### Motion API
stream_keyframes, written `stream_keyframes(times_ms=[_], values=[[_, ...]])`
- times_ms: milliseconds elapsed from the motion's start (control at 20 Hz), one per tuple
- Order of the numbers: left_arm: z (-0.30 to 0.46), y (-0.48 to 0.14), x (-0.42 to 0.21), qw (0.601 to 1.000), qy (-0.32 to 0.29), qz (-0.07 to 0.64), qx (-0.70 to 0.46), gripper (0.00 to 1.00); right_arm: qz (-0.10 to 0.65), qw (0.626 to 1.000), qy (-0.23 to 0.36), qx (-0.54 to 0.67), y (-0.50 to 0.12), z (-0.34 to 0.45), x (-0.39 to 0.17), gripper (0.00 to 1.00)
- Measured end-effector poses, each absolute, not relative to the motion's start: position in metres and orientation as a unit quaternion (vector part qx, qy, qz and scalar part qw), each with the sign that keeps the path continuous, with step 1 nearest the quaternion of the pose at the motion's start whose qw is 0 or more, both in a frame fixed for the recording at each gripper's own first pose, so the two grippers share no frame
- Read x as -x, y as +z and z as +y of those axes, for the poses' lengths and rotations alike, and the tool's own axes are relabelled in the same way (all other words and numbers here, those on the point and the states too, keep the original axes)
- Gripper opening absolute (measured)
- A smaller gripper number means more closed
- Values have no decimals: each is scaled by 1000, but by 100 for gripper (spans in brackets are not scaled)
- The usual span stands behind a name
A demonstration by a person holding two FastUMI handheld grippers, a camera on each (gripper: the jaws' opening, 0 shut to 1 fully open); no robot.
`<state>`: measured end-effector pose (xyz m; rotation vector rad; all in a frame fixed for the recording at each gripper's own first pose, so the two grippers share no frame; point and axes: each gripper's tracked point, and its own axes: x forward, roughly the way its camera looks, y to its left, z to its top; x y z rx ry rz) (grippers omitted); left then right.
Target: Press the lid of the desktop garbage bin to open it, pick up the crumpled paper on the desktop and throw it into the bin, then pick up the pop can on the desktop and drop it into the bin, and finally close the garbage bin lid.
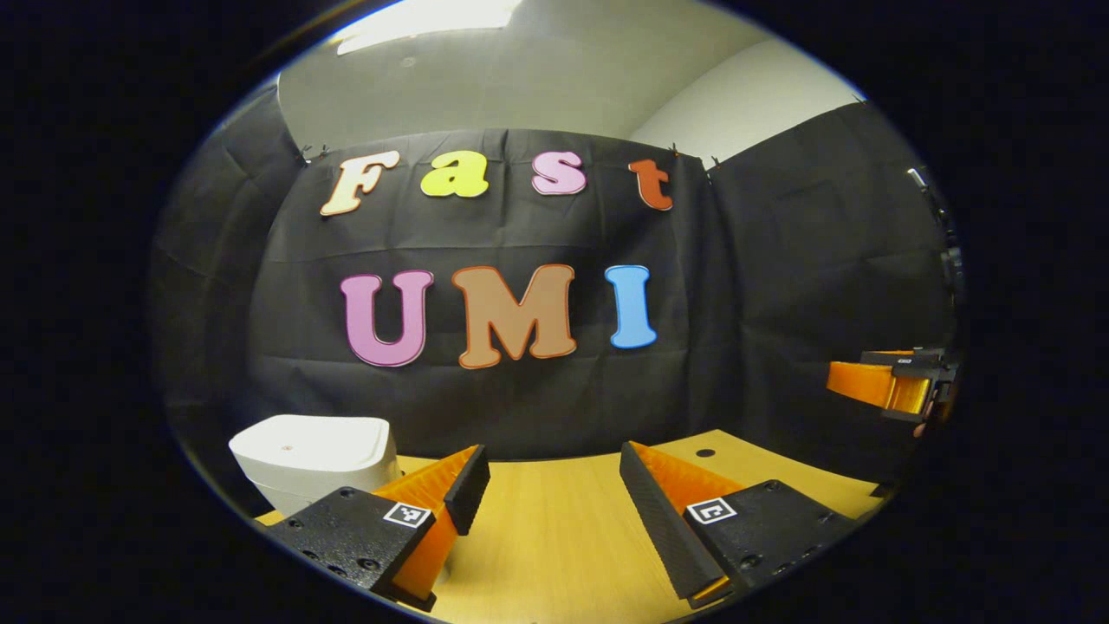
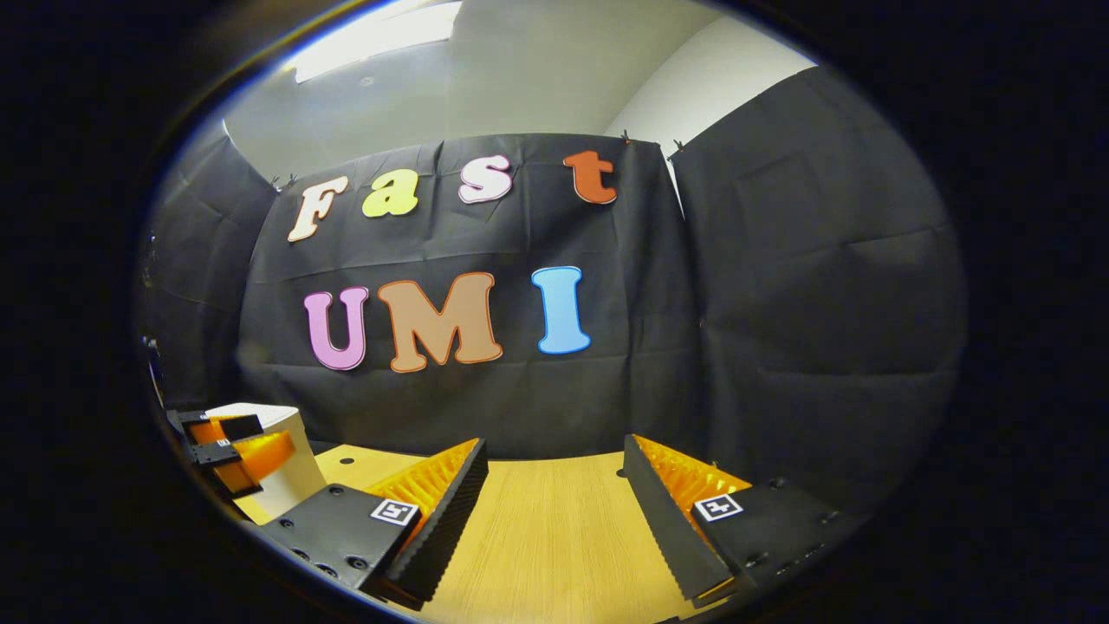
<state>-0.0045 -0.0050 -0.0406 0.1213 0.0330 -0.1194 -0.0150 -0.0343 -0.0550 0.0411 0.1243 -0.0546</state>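
One white plastic desktop garbage bin with rounded corners [image 1: 309, 457] stands on the light wooden tabletop [image 1: 554, 537], its lid lying flat and closed on top. In the left gripper view it sits at the near left, just behind the left finger, which covers its lower right corner. In the right gripper view the same bin [image 2: 290, 472] appears at the far left edge, partly hidden by the other tool.

Two handheld grippers are present. The left gripper [image 1: 554, 485] hangs above the bare wood with its jaws spread wide and nothing between them. The right gripper [image 2: 554, 485] is likewise wide open and empty, its two fingers framing a stretch of bare tabletop. Each tool carries two small square black-and-white marker tags, one on each finger block.

From the left gripper view, the right gripper shows at the far right edge, raised above the table. From the right gripper view, the left gripper [image 2: 227, 446] sits at the left, in front of the bin's upper part; whether it touches the lid cannot be told.

Small dark round holes [image 1: 704, 452] dot the far part of the wood, and black cloth walls close in the booth behind
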Motion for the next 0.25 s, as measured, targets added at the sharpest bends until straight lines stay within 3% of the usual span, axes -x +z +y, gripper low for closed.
stream_keyframes(times_ms=[250], values=[[-10, -40, 1, 996, -63, 22, -52, 91, 57, 998, -30, -18, -48, -39, 8, 99]])
